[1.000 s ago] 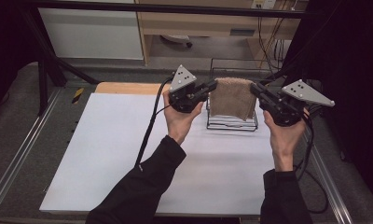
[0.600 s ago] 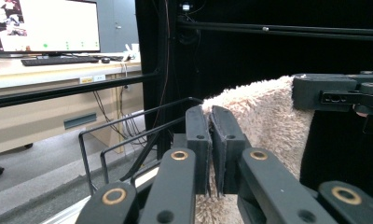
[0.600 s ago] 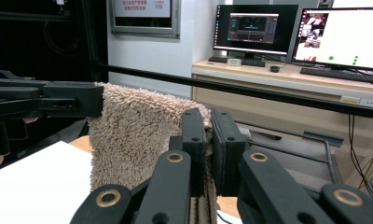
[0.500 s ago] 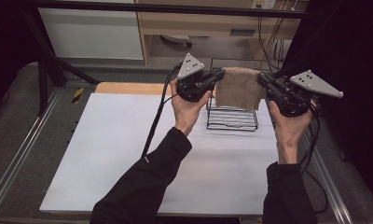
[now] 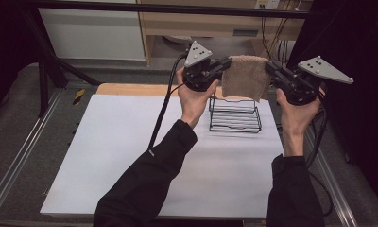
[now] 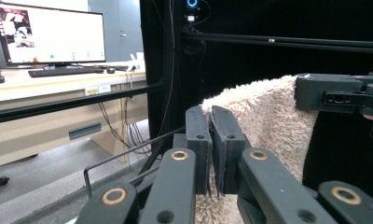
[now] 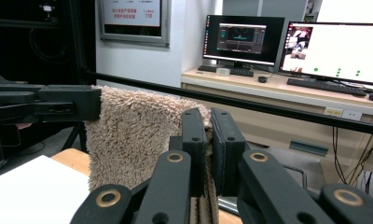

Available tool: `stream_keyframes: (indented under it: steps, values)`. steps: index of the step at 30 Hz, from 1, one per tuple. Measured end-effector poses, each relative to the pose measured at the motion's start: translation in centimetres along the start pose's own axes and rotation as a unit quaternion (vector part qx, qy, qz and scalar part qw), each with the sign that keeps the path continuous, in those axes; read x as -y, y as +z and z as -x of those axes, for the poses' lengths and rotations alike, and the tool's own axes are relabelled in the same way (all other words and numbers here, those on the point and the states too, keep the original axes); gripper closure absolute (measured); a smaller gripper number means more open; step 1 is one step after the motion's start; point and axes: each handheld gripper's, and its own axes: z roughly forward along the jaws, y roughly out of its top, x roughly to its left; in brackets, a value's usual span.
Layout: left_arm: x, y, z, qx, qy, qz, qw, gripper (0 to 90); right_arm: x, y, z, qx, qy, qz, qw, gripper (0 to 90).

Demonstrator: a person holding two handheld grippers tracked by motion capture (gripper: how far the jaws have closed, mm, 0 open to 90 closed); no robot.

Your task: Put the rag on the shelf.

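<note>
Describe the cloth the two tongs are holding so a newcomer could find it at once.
Start at the white table top and look to its far right part, where a black wire rack stands. Just above that rack, a tan towel hangs in the air, pinched at its upper corners by the left tongs and the right tongs. It is the one soft, shaggy thing among hard black parts.

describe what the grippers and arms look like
Both grippers, left gripper and right gripper, are black with two flat black jaws, brass-coloured pivot rings on the linkages, and a grey three-cornered plate with small dots on top. A black cable trails from each. The person wears black long sleeves; hands are bare.
</note>
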Motion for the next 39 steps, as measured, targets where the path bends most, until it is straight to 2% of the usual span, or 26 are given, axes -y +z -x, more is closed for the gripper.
stream_keyframes:
  steps: [7,11,25,30,33,36,39]
  values:
    - [-0.7,0.6,-0.3,-0.005,0.007,0.005,1.0,86.5,-0.7,0.9,0.5,0.008,0.002,0.009,0.9999,85.2]
    - [-1.1,1.1,-0.6,-0.007,0.003,0.009,0.9999,86.4,-0.9,1.4,0.8,0.008,0.006,0.013,0.9999,85.2]
    - [-1.8,3.1,-2.0,-0.015,-0.003,0.009,0.9998,86.4,-1.8,4.0,2.2,0.024,-0.007,0.011,0.9996,85.3]
    - [-1.9,4.0,-2.2,-0.022,0.014,0.006,0.9996,86.4,-1.7,4.9,2.9,0.031,-0.002,0.007,0.9995,85.2]
    - [-1.9,4.6,-2.5,-0.025,0.01,0.004,0.9996,86.4,-1.4,5.3,3.3,0.034,-0.001,0.007,0.9994,85.2]
    - [-1.9,4.9,-2.9,-0.027,0.015,0.005,0.9995,86.4,-1.4,5.5,3.4,0.032,-0.002,0.008,0.9995,85.3]
    - [-1.9,5.2,-3.2,-0.026,0.007,0.007,0.9996,86.4,-1.4,6.0,3.6,0.033,-0.004,0.007,0.9994,85.3]
